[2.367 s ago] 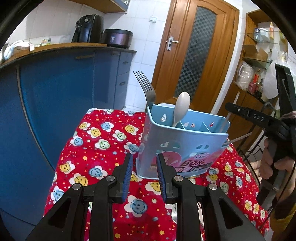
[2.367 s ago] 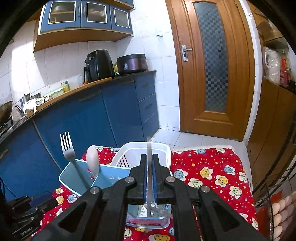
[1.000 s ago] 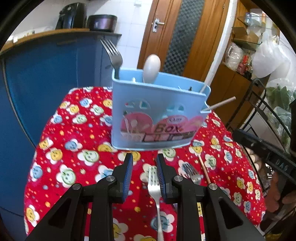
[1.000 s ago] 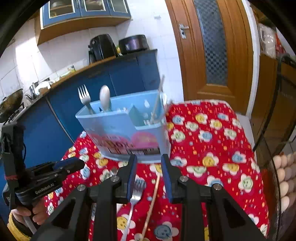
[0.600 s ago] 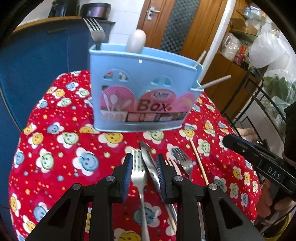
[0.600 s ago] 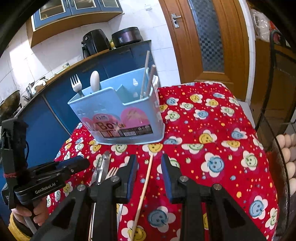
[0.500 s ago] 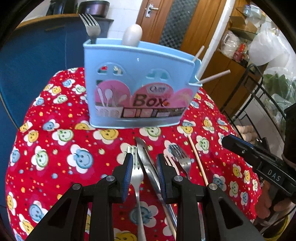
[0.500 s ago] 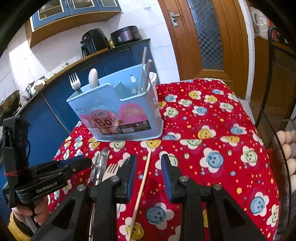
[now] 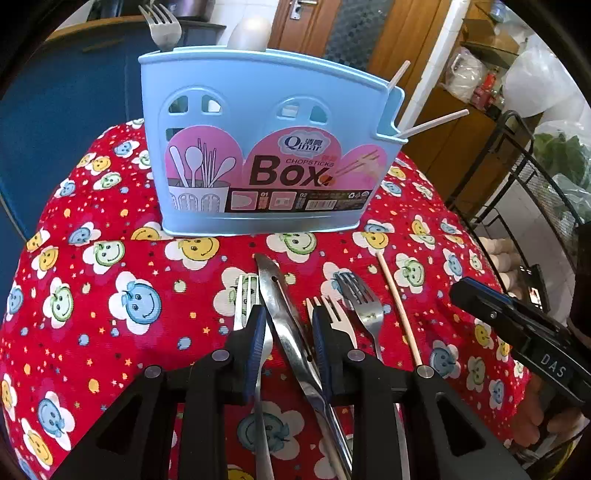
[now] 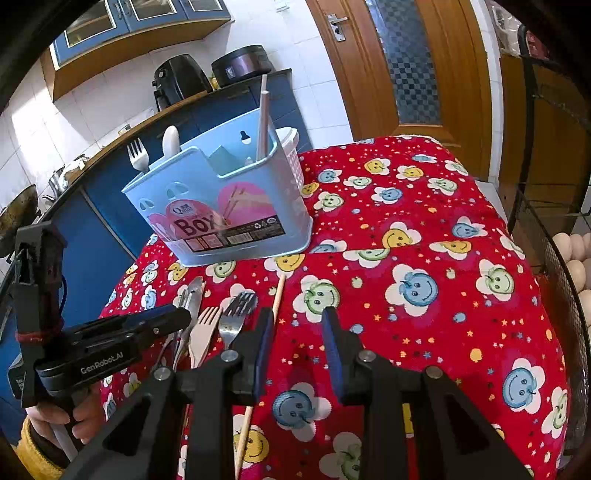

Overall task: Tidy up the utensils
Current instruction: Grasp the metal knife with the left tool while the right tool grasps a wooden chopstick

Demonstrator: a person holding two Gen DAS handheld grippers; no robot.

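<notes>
A light blue utensil box (image 9: 266, 147) stands on the red smiley tablecloth (image 9: 110, 288), holding a fork (image 9: 162, 26), a spoon (image 9: 247, 31) and two chopsticks (image 9: 432, 123). In front of it lie a knife (image 9: 280, 317), several forks (image 9: 360, 302) and a chopstick (image 9: 399, 314). My left gripper (image 9: 289, 325) is open, low over the knife, its jaws either side of the blade. My right gripper (image 10: 297, 332) is open and empty; the loose chopstick (image 10: 275, 299) lies by its left finger. The box (image 10: 218, 206) is beyond it.
A blue kitchen counter (image 10: 110, 155) with appliances runs behind the table on the left. A wooden door (image 10: 399, 66) is at the back. A wire rack with eggs (image 10: 572, 251) stands at the table's right edge.
Both grippers have drawn back from the box and come down toward the cloth. The right gripper let go of a chopstick into the box and opened. The left gripper now straddles the knife.
</notes>
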